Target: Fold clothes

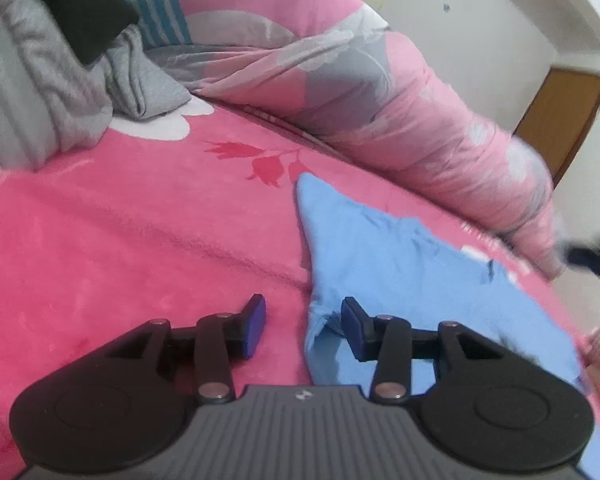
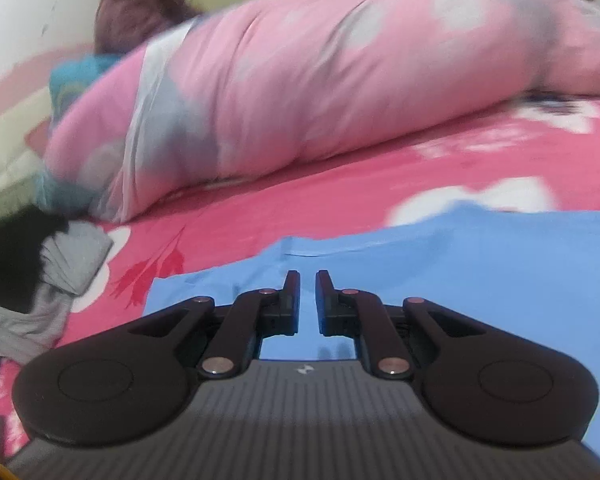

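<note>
A light blue garment (image 1: 380, 248) lies spread on a pink flowered bedspread (image 1: 120, 220). My left gripper (image 1: 304, 320) is open and low over the garment's left edge, its right finger over the blue cloth and its left finger over the bedspread. In the right wrist view the same blue garment (image 2: 460, 256) fills the lower right. My right gripper (image 2: 308, 288) hovers just over it with the jaws nearly closed, a narrow gap between them, and no cloth visibly pinched.
A rolled pink and grey quilt (image 1: 380, 92) runs along the far side of the bed; it also shows in the right wrist view (image 2: 320, 72). Grey and black clothes (image 1: 40, 72) are piled at the left, seen also in the right wrist view (image 2: 40, 272). A wooden door (image 1: 560, 120) stands at the right.
</note>
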Available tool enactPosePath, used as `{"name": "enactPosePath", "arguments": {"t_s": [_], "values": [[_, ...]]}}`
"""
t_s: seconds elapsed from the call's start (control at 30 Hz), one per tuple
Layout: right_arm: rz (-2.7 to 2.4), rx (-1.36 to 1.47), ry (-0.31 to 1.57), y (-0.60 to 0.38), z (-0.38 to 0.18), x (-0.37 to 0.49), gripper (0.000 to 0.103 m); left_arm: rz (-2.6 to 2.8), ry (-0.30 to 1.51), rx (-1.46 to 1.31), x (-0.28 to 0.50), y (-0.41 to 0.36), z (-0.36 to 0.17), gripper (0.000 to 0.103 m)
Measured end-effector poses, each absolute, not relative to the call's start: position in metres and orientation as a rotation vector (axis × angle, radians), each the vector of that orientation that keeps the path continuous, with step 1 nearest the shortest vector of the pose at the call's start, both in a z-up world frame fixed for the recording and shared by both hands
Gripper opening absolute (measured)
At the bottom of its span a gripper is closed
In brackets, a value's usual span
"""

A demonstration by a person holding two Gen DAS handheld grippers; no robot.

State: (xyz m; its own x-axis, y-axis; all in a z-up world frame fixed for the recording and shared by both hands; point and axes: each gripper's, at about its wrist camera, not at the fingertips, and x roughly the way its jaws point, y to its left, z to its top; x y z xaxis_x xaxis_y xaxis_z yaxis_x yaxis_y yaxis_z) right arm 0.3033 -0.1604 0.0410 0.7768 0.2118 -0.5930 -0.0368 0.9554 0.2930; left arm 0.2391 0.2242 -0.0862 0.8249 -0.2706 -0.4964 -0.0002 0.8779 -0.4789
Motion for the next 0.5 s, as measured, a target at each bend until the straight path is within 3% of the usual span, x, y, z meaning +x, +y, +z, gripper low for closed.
{"name": "enactPosePath", "arguments": {"t_s": [0.1, 0.17, 0.23, 0.27, 0.4, 0.5], "values": [[0.090, 0.271, 0.621, -0.220, 0.083, 0.246, 0.008, -0.158, 0.572, -0.517, 0.236, 0.228, -0.085, 0.047], [0.048, 0.263, 0.566, -0.261, 0.109, 0.208, 0.016, -0.134, 0.558, -0.500, 0.232, 0.226, -0.079, 0.055], [0.000, 0.264, 0.520, -0.303, 0.127, 0.171, 0.039, -0.064, 0.534, -0.415, 0.222, 0.215, -0.064, 0.059], [-0.018, 0.270, 0.508, -0.323, 0.132, 0.156, 0.043, -0.063, 0.531, -0.370, 0.217, 0.207, -0.056, 0.059], [-0.060, 0.358, 0.496, -0.394, 0.129, 0.115, 0.052, -0.089, 0.507, -0.188, 0.196, 0.171, -0.015, 0.059], [-0.052, 0.474, 0.506, -0.434, 0.103, 0.105, 0.052, -0.135, 0.463, -0.058, 0.183, 0.127, 0.020, 0.061]]}}
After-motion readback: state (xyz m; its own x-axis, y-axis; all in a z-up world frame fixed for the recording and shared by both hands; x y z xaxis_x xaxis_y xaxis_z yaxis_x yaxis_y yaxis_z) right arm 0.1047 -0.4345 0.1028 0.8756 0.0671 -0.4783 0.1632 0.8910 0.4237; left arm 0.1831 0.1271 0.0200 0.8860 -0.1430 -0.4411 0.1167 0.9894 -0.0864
